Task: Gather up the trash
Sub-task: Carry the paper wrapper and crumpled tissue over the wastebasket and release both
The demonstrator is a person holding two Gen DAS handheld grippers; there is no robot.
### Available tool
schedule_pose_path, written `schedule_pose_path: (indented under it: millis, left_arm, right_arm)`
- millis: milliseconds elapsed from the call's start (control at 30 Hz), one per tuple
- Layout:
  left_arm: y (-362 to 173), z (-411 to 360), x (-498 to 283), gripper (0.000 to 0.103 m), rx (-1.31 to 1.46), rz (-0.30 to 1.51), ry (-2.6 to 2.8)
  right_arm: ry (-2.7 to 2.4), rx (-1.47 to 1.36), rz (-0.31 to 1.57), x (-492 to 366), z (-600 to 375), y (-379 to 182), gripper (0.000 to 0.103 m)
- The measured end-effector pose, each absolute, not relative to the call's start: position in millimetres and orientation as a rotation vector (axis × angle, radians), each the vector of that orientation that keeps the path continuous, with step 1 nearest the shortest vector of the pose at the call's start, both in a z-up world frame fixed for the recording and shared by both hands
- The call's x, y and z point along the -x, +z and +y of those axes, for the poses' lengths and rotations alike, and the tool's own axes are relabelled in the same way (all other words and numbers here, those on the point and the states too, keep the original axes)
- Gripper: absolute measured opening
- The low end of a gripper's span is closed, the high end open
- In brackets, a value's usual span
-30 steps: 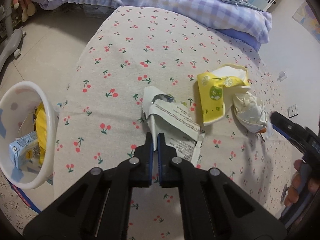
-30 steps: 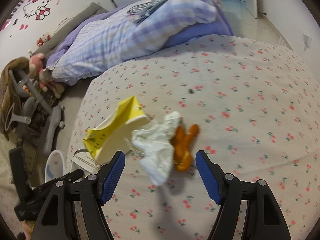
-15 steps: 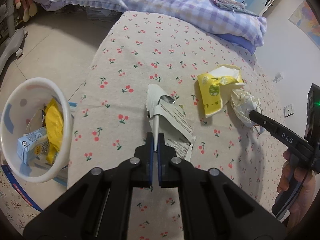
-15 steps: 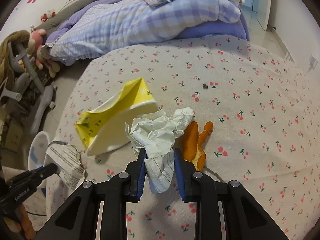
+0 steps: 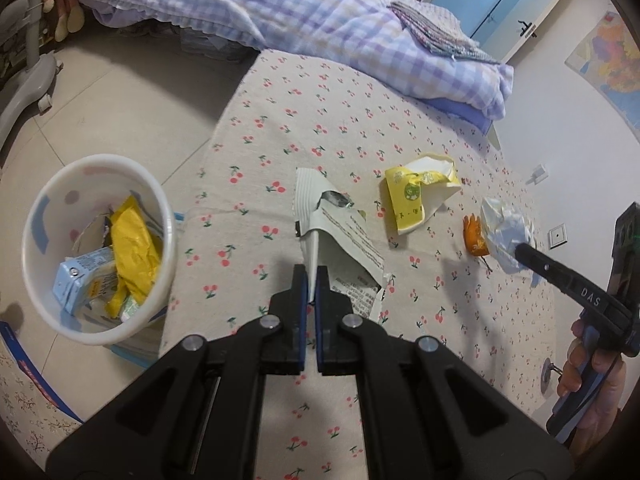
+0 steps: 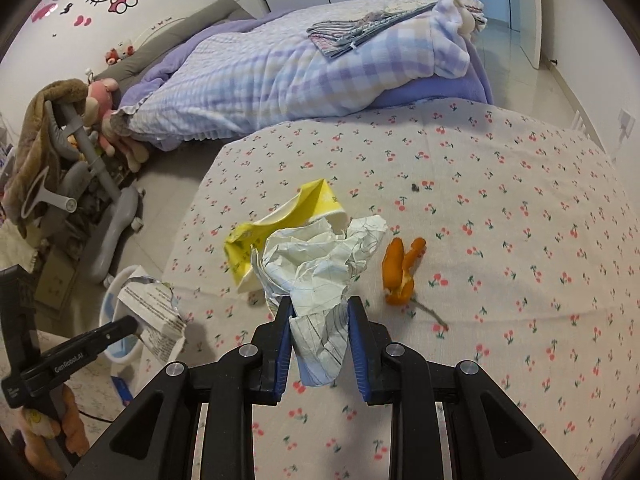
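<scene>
My left gripper (image 5: pixel 311 274) is shut on a torn white printed wrapper (image 5: pixel 340 232), held just above the cherry-print cloth. The right gripper (image 6: pixel 319 305) is shut on a crumpled white paper (image 6: pixel 320 264), lifted off the cloth; the left wrist view shows that paper (image 5: pixel 506 232) at the tip of the right gripper (image 5: pixel 520 249). A yellow and white paper bag (image 5: pixel 416 196) and an orange peel (image 6: pixel 400 272) lie on the cloth. A white trash bin (image 5: pixel 28 240) with a blue carton and yellow wrapper inside stands on the floor to the left.
The cherry-print table cloth (image 5: pixel 320 128) drops off at its left edge towards the tiled floor (image 5: pixel 120 92). A bed with a checked purple quilt (image 6: pixel 300 64) lies behind. Toys and a grey stand (image 6: pixel 72 184) crowd the left. A person's hand (image 5: pixel 592 368) holds the right gripper's handle.
The right gripper closed on the crumpled paper and lifted it. The left gripper rose and drew back with the wrapper; the bin now shows more fully at left.
</scene>
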State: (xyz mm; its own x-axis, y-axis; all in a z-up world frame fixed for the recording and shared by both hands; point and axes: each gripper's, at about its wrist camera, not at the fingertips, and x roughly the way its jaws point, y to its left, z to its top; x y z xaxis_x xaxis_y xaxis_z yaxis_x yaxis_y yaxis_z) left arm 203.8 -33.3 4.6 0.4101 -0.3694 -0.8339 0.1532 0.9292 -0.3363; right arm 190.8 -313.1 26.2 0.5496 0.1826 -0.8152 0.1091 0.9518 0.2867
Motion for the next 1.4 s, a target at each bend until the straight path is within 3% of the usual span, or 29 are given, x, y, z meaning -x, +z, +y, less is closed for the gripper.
schedule_pose_path:
  millis: [1167,1233,1267,1333,1367,1400]
  left_arm:
    - [-4.0,118.7,-204.5,0.005,0.306,1.021,-0.02]
    - [-5.9,123.5,-206.7,0.01,0.308,1.008,-0.012]
    - [-6.2,126.1,-207.4,0.019,0.308,1.005,-0.012]
    - [-7.8,128.4,-210.4,0.046,0.282,1.015,0.004]
    - [-7.8,129.8,-210.0,0.071,0.268,1.016,0.021]
    - [-7.5,132.0,-209.1,0.086,0.258,1.013,0.038]
  right_arm:
    - [0.333,-0.273,1.052,-218.6,-163.4,29.7,0.027]
    - [0.347,-0.264,1.057,-222.7,-152.9,29.0,0.027]
    - [0.353,-0.262,1.059,-224.2,-148.7,28.1,0.027]
    - [0.365,-0.264,1.067,-227.7,-141.0,25.5,0.027]
    - [0.371,-0.264,1.071,-229.8,-136.1,24.1,0.027]
    - [0.376,-0.263,1.076,-231.8,-131.0,22.8,0.027]
